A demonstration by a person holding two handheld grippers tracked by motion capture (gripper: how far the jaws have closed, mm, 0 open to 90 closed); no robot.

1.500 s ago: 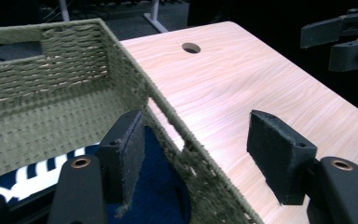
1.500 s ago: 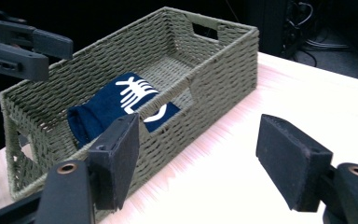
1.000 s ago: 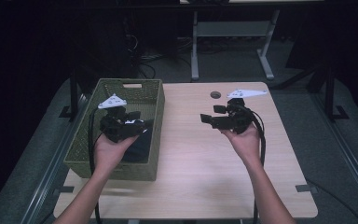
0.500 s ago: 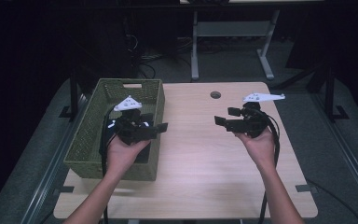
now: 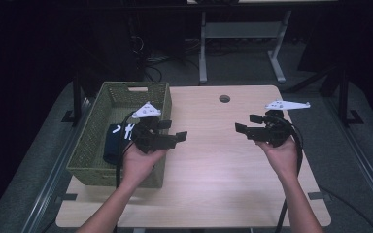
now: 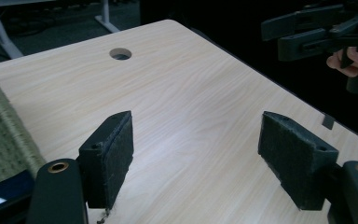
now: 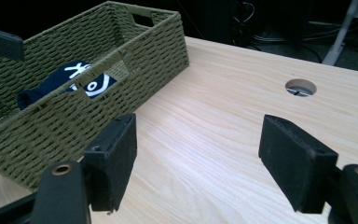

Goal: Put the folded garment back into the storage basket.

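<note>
I see a table (image 5: 233, 160) of pale wood-grain laminate, smooth with a soft sheen. My basket (image 7: 135, 60) is olive woven cord, rough and matt. The cloth (image 7: 63, 81) in it looks like soft navy fabric with white print. My gripper pads (image 6: 303, 158) are dark, coarse, felt-like; their bodies matt black plastic.

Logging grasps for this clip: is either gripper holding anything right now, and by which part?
Nothing is held. The left gripper and right gripper both stand open over bare table; the dark cloth lies in the basket.
</note>
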